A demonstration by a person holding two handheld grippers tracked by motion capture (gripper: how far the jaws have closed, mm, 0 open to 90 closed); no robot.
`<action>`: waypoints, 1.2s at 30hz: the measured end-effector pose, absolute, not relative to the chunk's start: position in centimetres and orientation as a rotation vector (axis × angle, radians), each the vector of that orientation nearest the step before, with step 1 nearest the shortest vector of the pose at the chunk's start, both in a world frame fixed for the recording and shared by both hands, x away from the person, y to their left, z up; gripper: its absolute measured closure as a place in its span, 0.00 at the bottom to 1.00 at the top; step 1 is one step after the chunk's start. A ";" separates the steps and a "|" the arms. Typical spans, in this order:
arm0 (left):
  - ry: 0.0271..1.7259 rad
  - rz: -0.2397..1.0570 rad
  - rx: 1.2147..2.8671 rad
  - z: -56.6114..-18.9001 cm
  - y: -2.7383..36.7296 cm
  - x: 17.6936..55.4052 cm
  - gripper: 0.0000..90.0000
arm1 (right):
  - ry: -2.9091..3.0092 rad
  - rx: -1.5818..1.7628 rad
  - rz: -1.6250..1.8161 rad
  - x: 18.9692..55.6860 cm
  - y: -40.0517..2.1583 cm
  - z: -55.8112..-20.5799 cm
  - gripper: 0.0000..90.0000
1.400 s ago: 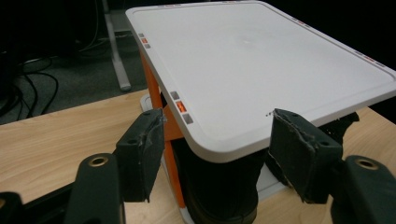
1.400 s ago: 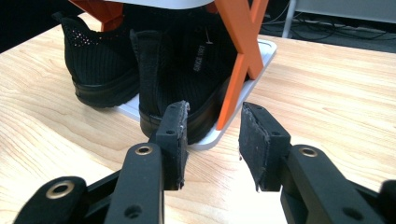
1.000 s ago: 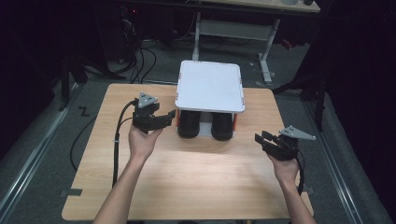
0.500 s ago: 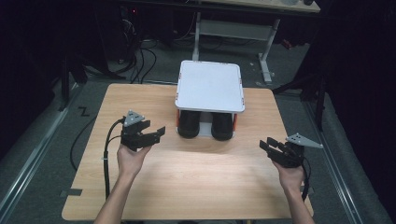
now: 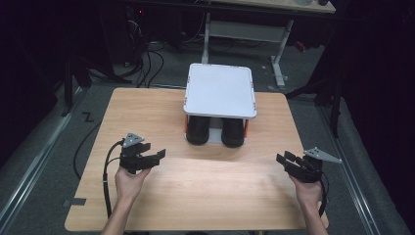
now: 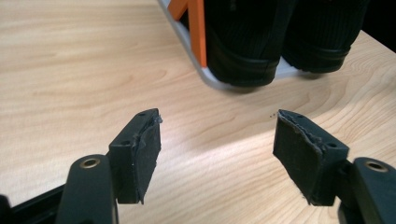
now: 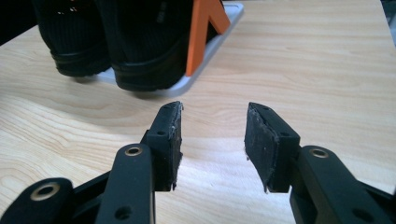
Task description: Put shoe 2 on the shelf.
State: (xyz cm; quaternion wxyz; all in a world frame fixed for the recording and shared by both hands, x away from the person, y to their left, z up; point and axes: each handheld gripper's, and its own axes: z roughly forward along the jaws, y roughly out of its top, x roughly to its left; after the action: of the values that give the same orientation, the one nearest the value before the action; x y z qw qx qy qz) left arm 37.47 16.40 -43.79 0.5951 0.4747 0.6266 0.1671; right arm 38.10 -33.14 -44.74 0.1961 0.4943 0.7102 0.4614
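Lying well ahead of both open grippers' fingers — black shoes.

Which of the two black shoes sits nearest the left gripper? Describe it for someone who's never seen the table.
Find the white two-tier rack at the far middle of the wooden table. Under its top shelf stand two black shoes, toes toward the person. It is the left shoe, right beside the rack's orange left post.
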 end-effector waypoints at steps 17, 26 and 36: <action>1.524 0.446 1.090 -47.3 17.9 36.8 0.34 | 1.994 1.438 1.164 37.9 -34.1 -47.2 0.57; 1.571 0.508 1.109 -49.5 18.7 37.1 0.34 | 1.993 1.460 1.068 38.1 -34.3 -48.3 0.56; 1.585 0.601 1.119 -50.9 18.9 37.6 0.34 | 2.004 1.451 0.973 38.5 -34.1 -49.6 0.56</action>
State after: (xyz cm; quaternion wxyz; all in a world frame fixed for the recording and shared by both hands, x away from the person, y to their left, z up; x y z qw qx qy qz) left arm 37.58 18.87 -50.85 0.5273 0.4681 0.6631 0.2514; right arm 38.54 -34.14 -49.58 0.2392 0.5299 0.7319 0.3554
